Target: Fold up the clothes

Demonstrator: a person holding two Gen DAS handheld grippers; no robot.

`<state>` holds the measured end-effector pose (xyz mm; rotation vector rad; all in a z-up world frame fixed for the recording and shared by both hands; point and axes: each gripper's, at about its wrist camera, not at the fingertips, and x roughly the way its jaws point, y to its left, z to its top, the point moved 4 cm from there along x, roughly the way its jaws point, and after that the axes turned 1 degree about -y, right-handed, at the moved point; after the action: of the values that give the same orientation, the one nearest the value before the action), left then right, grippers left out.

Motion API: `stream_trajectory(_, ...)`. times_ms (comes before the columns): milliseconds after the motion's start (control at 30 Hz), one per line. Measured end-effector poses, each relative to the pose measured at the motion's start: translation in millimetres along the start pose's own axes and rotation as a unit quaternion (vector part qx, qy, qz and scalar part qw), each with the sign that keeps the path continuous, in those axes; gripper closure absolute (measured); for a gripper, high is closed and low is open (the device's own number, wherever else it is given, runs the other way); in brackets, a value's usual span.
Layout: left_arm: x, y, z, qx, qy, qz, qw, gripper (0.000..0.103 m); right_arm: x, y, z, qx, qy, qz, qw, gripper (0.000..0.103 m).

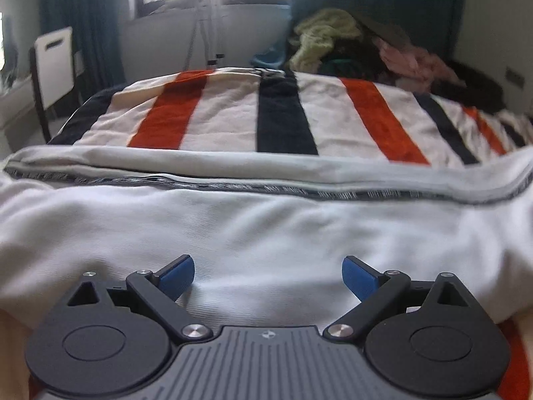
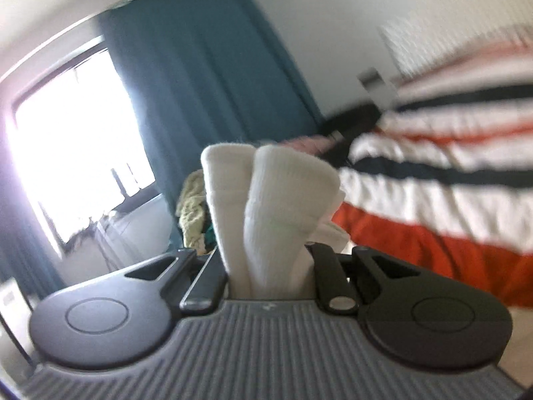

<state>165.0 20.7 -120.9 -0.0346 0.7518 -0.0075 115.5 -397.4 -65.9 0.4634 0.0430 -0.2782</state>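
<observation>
On the bed, spread across the striped blanket, lies the white garment. It is a fine-ribbed knit, off-white, lying broad and mostly flat with soft wrinkles; a folded edge with a dark-flecked seam runs side to side across it. Beyond it the blanket shows cream ground with orange and navy bands.

Left claw: released, blue pads spread wide, poised just above the white cloth with nothing between them.

Far side of the bed: a heap of unfolded clothes (yellow-green, pink and dark pieces), beside a teal curtain.

Right claw: clenched on a bunched part of the white garment, which stands up between the pads in two thick rounded folds of ribbed knit. This view is tilted and blurred; the striped blanket fills its right side.
</observation>
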Motion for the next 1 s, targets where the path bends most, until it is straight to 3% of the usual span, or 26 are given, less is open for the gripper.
stream_trajectory(200, -19.0, 47.6, 24.4, -0.060, -0.029, 0.014, 0.9977, 0.007, -19.1, 78.0, 0.2, -0.147, -0.030, 0.031, 0.988, 0.091)
stream_trajectory(333, -32.9, 84.1, 36.8, -0.111, -0.056, 0.031, 0.9918, 0.007, -22.3, 131.2, -4.3, -0.196, -0.036, 0.057, 0.978, 0.091)
stream_trajectory(533, -48.0, 119.1, 45.7, -0.165, -0.084, 0.030, 0.9822, 0.007, -44.4, 226.7, -64.0, -0.290, -0.028, 0.125, 0.948, 0.091)
stream_trajectory(600, -52.5, 124.5, 44.7, -0.172, -0.092, 0.034, 0.9803, 0.007, -52.3, 252.7, -99.2, -0.312, -0.005, 0.151, 0.938, 0.091)
stream_trajectory(700, -52.2, 128.1, 42.4, -0.185, -0.090, 0.024, 0.9783, 0.007, -49.3, 271.2, -155.5, -0.338, 0.062, 0.185, 0.921, 0.091)
stream_trajectory(767, -51.2, 129.7, 41.0, -0.194, -0.087, 0.016, 0.9771, 0.007, -55.2, 278.7, -200.5, -0.361, 0.131, 0.201, 0.901, 0.090)
stream_trajectory(833, -51.0, 126.2, 40.4, -0.186, -0.091, 0.013, 0.9783, 0.007, -61.3, 279.5, -229.5, -0.387, 0.160, 0.204, 0.885, 0.088)
stream_trajectory(967, -48.7, 119.4, 41.1, -0.173, -0.097, 0.001, 0.9801, 0.007, -65.0, 278.9, -227.9, -0.382, 0.186, 0.215, 0.879, 0.083)
stream_trajectory(1000, -46.9, 117.9, 41.0, -0.174, -0.095, -0.009, 0.9801, 0.007, -63.7, 278.2, -223.3, -0.372, 0.199, 0.221, 0.879, 0.075)
